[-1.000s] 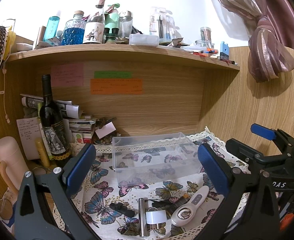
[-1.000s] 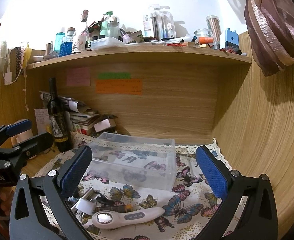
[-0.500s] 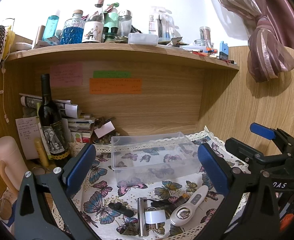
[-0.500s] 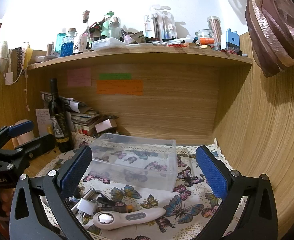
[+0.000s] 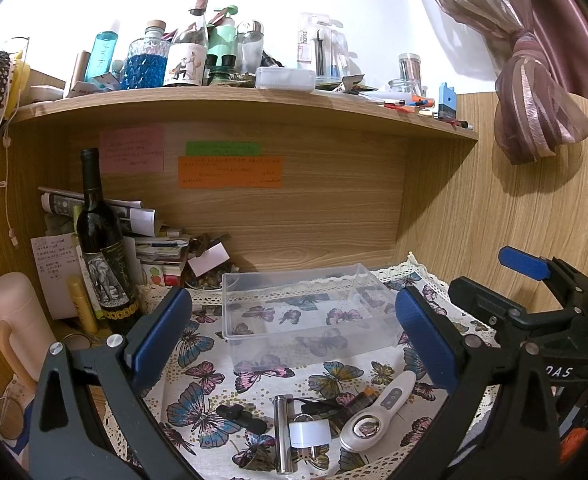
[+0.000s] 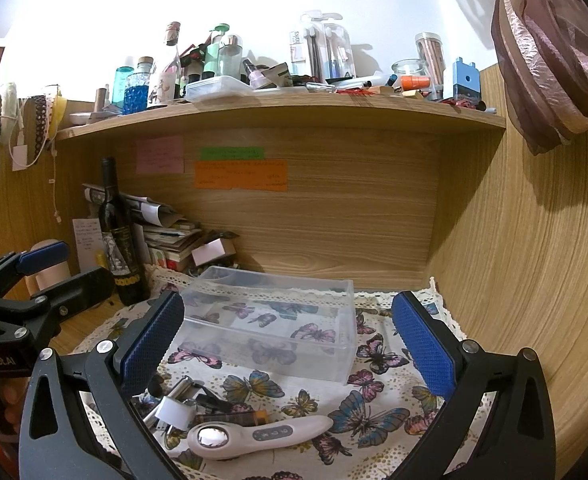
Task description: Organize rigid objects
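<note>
A clear empty plastic box [image 5: 307,312] [image 6: 278,328] stands on the butterfly cloth [image 5: 198,400] [image 6: 373,412]. In front of it lies a small pile: a white handheld device with a round metal head [image 5: 375,416] [image 6: 254,436], a white plug adapter [image 5: 309,434] [image 6: 172,410], a metal cylinder [image 5: 282,432], a black clip [image 5: 240,418] and a dark stick with an orange tip [image 6: 230,418]. My left gripper [image 5: 294,328] is open and empty above the pile. My right gripper [image 6: 290,332] is open and empty, to the right of the left one.
A dark wine bottle [image 5: 104,240] [image 6: 120,236], stacked papers [image 5: 150,244] and a pink flask [image 5: 18,320] stand at the left. A wooden back panel and right wall close in the desk. The shelf [image 5: 234,100] above holds several bottles and jars.
Both grippers have shifted only slightly; the view has crept a little. Nothing on the cloth has moved.
</note>
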The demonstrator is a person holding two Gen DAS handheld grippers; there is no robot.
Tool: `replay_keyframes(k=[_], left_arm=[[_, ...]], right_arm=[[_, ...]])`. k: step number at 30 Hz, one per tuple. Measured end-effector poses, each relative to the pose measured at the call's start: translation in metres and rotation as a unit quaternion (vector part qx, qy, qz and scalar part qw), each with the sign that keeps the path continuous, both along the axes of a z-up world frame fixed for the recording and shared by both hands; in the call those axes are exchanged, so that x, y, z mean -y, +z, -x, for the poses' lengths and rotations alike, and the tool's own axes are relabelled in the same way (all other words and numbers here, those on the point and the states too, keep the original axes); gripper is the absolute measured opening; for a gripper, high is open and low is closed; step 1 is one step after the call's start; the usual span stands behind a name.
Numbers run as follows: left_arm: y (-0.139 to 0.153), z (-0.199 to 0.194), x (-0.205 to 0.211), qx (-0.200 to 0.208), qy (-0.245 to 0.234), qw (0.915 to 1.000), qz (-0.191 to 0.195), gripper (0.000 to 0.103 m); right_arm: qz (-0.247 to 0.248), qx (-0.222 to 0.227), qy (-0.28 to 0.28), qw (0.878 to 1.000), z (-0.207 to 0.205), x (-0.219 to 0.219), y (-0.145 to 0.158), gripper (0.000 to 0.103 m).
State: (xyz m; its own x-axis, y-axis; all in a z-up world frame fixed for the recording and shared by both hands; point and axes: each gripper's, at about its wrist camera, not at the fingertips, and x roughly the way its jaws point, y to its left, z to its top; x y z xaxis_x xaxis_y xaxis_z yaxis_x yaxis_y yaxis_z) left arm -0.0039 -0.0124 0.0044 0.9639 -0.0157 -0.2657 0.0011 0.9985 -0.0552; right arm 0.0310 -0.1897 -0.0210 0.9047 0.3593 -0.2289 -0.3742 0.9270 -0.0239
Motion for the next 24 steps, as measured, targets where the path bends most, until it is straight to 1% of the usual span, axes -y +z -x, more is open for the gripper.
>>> replay_keyframes(k=[7,11,16,17,18,20,22,24], left_arm=[[-0.003,-0.002,0.004,-0.010,-0.002,0.9999,0.002,0.103],[-0.013,-0.007,-0.004,-0.030,-0.002,0.9995,0.010,0.103],[-0.028,-0.008,-0.015,-0.052,0.016,0.9985,0.011,0.102],[-0.032,-0.009,-0.018,-0.058,0.021,0.9980,0.010,0.099],[-0.035,-0.009,-0.020,-0.066,0.026,0.9974,0.011,0.092],[-0.041,-0.012,-0.028,-0.086,0.029,0.9958,0.015,0.085],[-0.049,-0.012,-0.035,-0.100,0.033,0.9943,0.017,0.084],[-0.057,-0.011,-0.040,-0.113,0.043,0.9926,0.011,0.084]], right_arm=[[0.001,-0.006,0.000,1.000,-0.001,-0.007,0.001,0.103],[0.004,-0.015,0.009,1.000,-0.004,-0.007,-0.007,0.103],[0.015,-0.036,0.012,0.999,-0.011,-0.009,-0.022,0.103],[0.018,-0.044,0.012,0.999,-0.013,-0.010,-0.026,0.103],[0.022,-0.053,0.012,0.998,-0.015,-0.010,-0.031,0.100],[0.026,-0.078,0.015,0.996,-0.020,-0.013,-0.042,0.096],[0.026,-0.102,0.023,0.994,-0.024,-0.016,-0.051,0.091],[0.026,-0.121,0.031,0.992,-0.026,-0.020,-0.062,0.091]])
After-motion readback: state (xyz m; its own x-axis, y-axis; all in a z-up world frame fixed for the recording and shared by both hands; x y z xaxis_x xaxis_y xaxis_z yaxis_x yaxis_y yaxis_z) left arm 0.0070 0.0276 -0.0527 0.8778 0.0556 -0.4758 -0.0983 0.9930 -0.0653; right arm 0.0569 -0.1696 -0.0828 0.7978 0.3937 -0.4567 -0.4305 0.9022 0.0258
